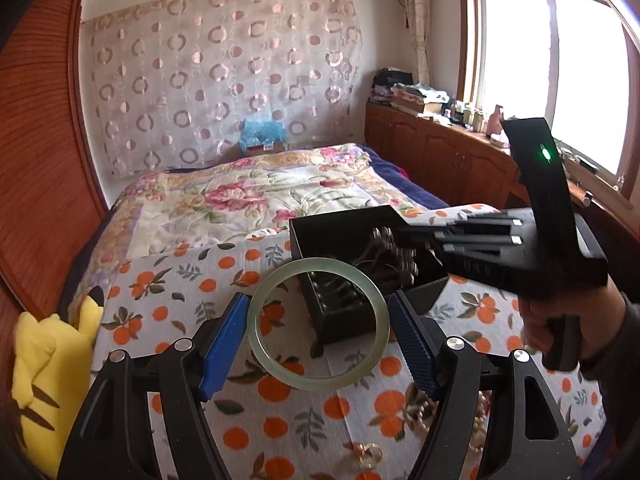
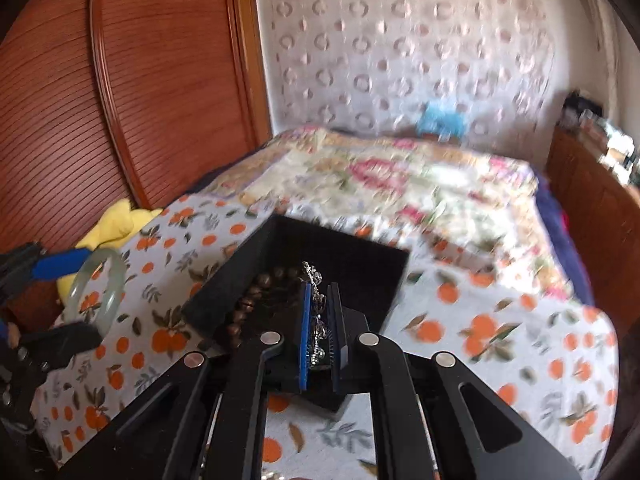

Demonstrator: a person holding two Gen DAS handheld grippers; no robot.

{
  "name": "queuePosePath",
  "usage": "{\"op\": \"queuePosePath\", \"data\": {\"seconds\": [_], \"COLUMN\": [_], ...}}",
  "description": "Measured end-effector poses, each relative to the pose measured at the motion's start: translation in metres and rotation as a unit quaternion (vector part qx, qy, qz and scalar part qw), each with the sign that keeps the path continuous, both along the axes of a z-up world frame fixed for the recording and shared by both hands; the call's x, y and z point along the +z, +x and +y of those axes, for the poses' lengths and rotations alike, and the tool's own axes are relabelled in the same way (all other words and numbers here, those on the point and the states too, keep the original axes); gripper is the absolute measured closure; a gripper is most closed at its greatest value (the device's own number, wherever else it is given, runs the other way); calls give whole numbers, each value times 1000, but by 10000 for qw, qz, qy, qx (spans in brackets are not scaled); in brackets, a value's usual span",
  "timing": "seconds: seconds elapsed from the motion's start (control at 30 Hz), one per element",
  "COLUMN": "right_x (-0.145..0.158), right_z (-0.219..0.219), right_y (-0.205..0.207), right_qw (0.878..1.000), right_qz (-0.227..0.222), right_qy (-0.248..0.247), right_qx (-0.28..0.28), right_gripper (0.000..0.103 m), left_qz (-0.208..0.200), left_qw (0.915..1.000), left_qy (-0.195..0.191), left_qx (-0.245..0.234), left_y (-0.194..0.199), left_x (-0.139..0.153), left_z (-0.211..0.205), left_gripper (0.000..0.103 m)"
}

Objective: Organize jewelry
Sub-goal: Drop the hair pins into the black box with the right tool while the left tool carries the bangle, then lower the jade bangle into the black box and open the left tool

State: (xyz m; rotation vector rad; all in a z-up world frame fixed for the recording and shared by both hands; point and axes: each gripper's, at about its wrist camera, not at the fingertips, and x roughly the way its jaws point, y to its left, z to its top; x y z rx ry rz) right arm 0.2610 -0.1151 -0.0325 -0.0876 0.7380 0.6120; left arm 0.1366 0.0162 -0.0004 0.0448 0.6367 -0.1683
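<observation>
My left gripper point(image 1: 318, 320) is shut on a pale green jade bangle point(image 1: 264, 354), held above the orange-print cloth point(image 1: 180, 280) just in front of the black jewelry box point(image 1: 340, 224). The bangle also shows in the right wrist view point(image 2: 114, 280) at the far left. My right gripper point(image 2: 322, 296) is shut on a silver crystal chain point(image 2: 320, 328) over the black jewelry box point(image 2: 360, 268). A dark brown bead bracelet point(image 2: 248, 300) lies in the box. In the left wrist view the right gripper point(image 1: 404, 234) reaches into the box from the right.
A yellow plush toy point(image 1: 48, 364) lies at the left edge of the cloth. Gold rings point(image 1: 370, 454) and pearl beads point(image 1: 478, 420) lie on the cloth near me. A floral bedspread point(image 1: 260, 188) lies beyond, a wooden cabinet point(image 1: 440, 152) stands at right.
</observation>
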Motion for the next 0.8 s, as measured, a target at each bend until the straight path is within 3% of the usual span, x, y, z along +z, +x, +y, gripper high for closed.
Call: {"op": "queuePosePath", "data": {"seconds": [0.8], "right_x": [-23], "right_z": [-82], "right_y": [-32], "right_qw": [9993], "right_qz": [-94], "right_qy": [83], "right_qx": [-347], "right_gripper": [93], "left_qz": [374], "left_qw": [9975], "left_qy": [598], "left_qx": [30], "left_y": [98], "left_x": [-20], "left_z": [-49], "left_gripper": [34]}}
